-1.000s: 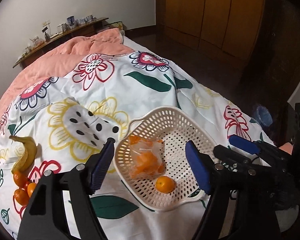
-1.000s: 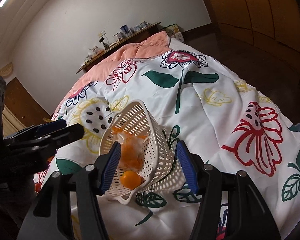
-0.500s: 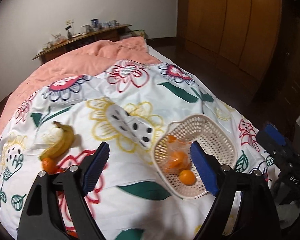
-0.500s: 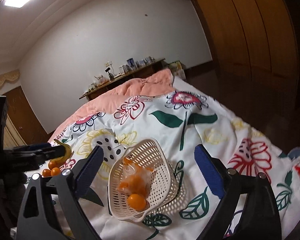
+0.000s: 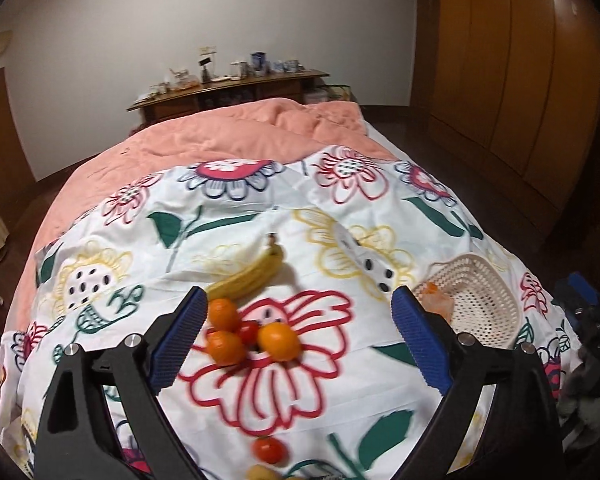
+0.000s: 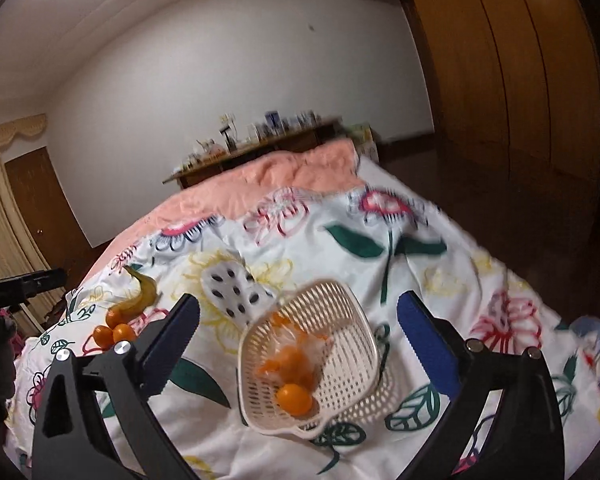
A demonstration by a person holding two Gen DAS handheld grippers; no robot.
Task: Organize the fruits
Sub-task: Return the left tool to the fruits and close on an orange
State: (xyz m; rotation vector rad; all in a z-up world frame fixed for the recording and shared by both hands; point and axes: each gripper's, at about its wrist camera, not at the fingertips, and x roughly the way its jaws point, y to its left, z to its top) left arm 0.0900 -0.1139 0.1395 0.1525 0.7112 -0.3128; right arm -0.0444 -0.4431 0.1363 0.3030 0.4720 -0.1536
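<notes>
Nearest us, a small tomato lies loose on the bed. Past it, w/ our left gripper above them, sit three oranges round another tomato: firm, round, apt to roll on soft bedding, so we'd pinch one across its middle. Its jaws have just been opening, now wide, nothing held. Behind lies the banana, softer; take it mid-length. Right gripper, jaws also just opened wide, holds nothing; the basket w/ oranges lies below it, untouched.
</notes>
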